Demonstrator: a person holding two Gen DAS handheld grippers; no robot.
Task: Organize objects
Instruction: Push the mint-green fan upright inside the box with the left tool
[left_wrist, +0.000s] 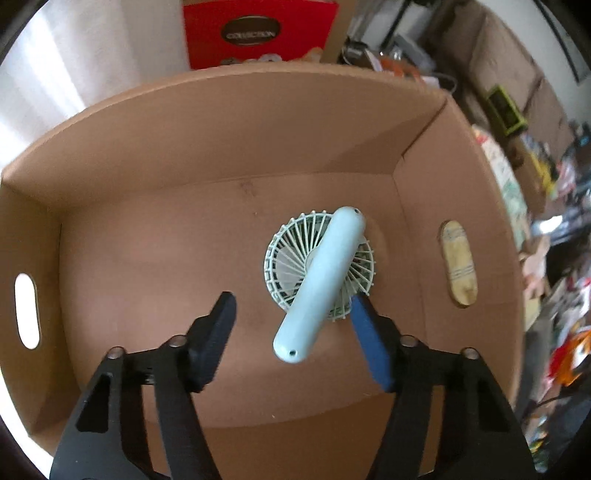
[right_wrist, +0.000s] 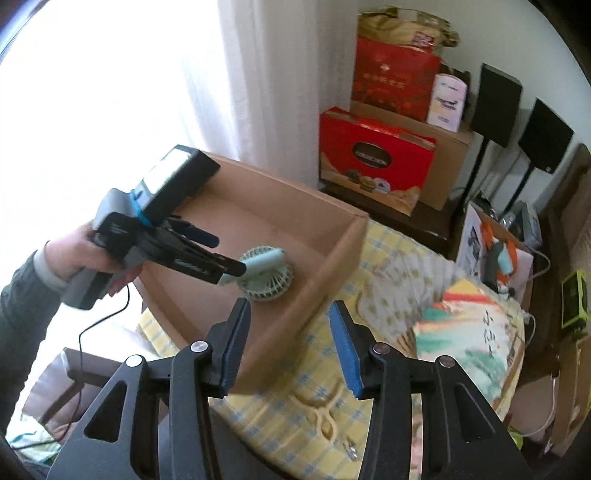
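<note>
red gift box (right_wrist: 373, 155) behind cardboard box (left_wrist: 236, 122), folding fan (right_wrist: 454, 314) beside it

The only wording that can be read is "COLLECTION", in pale capitals on a dark brown oval label on the front of a red cardboard gift box (left_wrist: 258, 33) that stands behind the far wall of the open brown cardboard box (left_wrist: 229, 122). In the right wrist view the same red gift box (right_wrist: 373, 162) shows its oval label too blurred to read. A taller red carton (right_wrist: 395, 85) carries a line of gold characters, and a painted paper fan (right_wrist: 469, 332) bears dark brush characters; neither is legible.
</note>
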